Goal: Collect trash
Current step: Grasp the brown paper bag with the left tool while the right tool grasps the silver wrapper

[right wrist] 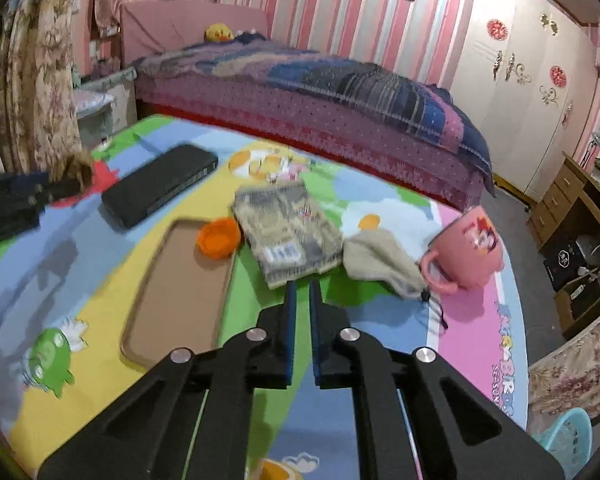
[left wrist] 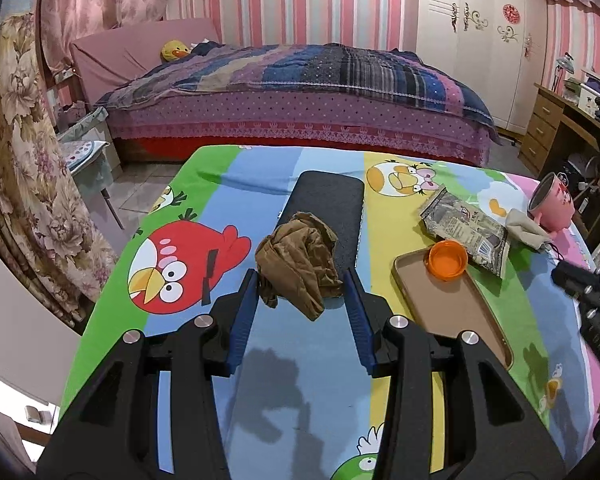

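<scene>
In the left wrist view, the left gripper is pinching a crumpled brown wad between its blue pads — the wad is bulging up and forward past the fingertips, toward twelve o'clock, with a tail drooping between the fingers. Just behind it, at twelve o'clock, a black case is lying on the cartoon-bird tablecloth. Out at about two o'clock a brown tray is sitting with an orange cap on its far end; beyond that, a printed wrapper is lying flat, touching a beige cloth pouch, and a pink mug is tipped on its side beside the pouch. The right gripper is showing at the three o'clock edge.

In the right wrist view, which is blurred, the right gripper is holding its fingers nearly together, with only a thin gap and nothing visible between them. Their tips are sitting at the near edge of the printed wrapper, which is lying straight ahead at twelve o'clock; whether they are touching it cannot be told. The orange cap and brown tray are lying at ten o'clock, the beige cloth pouch and pink mug at two o'clock. At nine o'clock the left gripper is holding the crumpled brown wad — the black case is lying just beside it.
</scene>
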`<state>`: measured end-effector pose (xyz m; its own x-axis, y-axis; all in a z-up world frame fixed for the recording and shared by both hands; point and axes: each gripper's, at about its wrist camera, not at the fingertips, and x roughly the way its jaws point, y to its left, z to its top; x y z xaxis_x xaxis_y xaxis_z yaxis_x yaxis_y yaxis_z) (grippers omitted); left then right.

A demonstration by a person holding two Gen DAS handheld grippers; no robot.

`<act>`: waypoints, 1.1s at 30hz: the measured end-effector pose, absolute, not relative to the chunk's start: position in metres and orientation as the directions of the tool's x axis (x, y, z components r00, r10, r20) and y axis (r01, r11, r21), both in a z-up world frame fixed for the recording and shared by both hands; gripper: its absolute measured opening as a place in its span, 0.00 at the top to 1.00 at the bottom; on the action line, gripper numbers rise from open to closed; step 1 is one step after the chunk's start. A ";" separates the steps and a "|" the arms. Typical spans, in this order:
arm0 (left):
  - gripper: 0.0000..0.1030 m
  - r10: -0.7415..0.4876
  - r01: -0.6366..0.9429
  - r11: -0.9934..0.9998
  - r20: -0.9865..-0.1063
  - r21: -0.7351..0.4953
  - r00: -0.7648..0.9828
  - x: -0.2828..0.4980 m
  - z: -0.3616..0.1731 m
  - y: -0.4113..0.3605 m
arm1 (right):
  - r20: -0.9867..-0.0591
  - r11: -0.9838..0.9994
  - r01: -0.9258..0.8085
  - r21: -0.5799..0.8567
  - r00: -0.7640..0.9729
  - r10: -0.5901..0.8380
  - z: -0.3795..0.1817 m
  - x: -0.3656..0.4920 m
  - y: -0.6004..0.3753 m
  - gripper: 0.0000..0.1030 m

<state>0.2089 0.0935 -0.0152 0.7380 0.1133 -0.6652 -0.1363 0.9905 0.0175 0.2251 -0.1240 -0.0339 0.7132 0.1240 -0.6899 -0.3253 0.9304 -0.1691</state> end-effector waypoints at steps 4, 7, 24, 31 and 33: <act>0.59 0.119 -0.148 0.989 -0.667 0.013 0.736 0.210 -0.018 0.099 | -0.710 0.938 -0.313 -0.148 0.694 0.119 -0.049 0.242 -0.119 0.92; 0.59 0.152 -0.174 0.984 -0.673 0.036 0.724 0.214 -0.024 0.107 | -0.723 0.938 -0.319 -0.138 0.680 0.125 -0.059 0.254 -0.112 0.92; 0.59 0.147 -0.191 0.981 -0.700 0.015 0.699 0.225 -0.033 0.119 | -0.706 0.882 -0.375 -0.285 0.705 0.071 -0.076 0.279 -0.086 0.43; 0.59 0.140 -0.162 0.986 -0.681 0.031 0.718 0.223 -0.029 0.110 | -0.723 0.865 -0.426 -0.265 0.681 0.114 -0.080 0.290 -0.075 0.74; 0.59 0.138 -0.162 0.986 -0.683 0.030 0.718 0.223 -0.030 0.111 | -0.736 0.870 -0.430 -0.243 0.665 0.123 -0.080 0.292 -0.076 0.84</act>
<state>0.2234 0.1112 -0.0300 0.7176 0.1381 -0.6826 -0.1617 0.9864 0.0296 0.2915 -0.0764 -0.0796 0.6653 0.1230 -0.7364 -0.4299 0.8695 -0.2431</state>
